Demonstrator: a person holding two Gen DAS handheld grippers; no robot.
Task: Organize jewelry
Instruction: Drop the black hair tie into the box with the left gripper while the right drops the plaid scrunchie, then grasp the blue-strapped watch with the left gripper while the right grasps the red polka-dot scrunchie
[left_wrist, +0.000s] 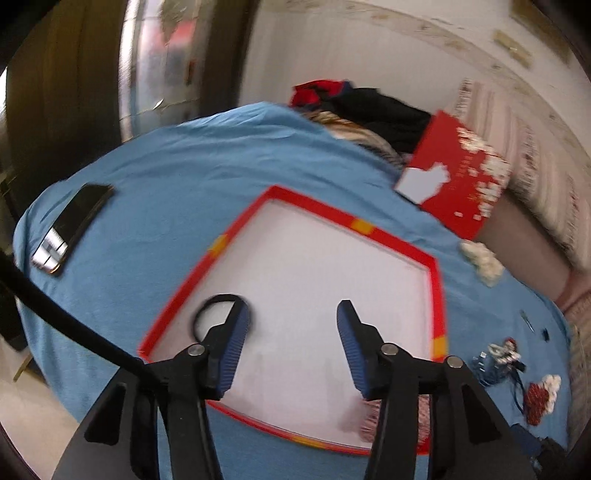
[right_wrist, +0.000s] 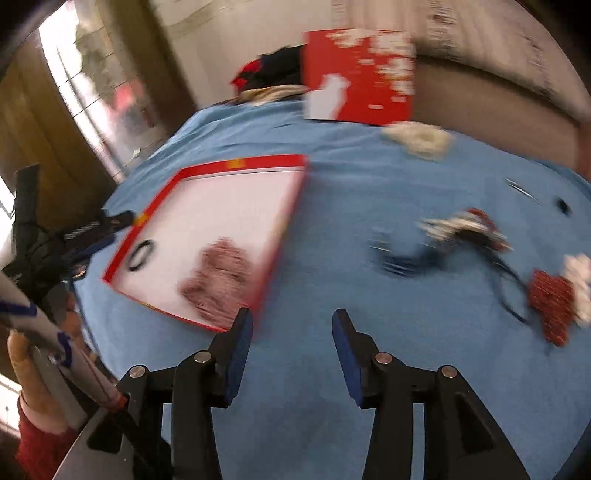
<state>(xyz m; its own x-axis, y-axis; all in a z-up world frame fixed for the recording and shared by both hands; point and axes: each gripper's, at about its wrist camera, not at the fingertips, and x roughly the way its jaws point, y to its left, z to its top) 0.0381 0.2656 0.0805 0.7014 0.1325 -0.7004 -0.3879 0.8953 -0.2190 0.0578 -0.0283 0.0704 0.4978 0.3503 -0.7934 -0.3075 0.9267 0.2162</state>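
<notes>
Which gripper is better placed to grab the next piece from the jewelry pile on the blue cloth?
Right. The right gripper, jaws open, faces the tangled jewelry pile; the left gripper hovers over the red-rimmed white tray.

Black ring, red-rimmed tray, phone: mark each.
black ring (right_wrist: 140, 255), right wrist view, its band.
red-rimmed tray (left_wrist: 391, 237), left wrist view, far rim.
phone (left_wrist: 79, 218), left wrist view, dark screen.
</notes>
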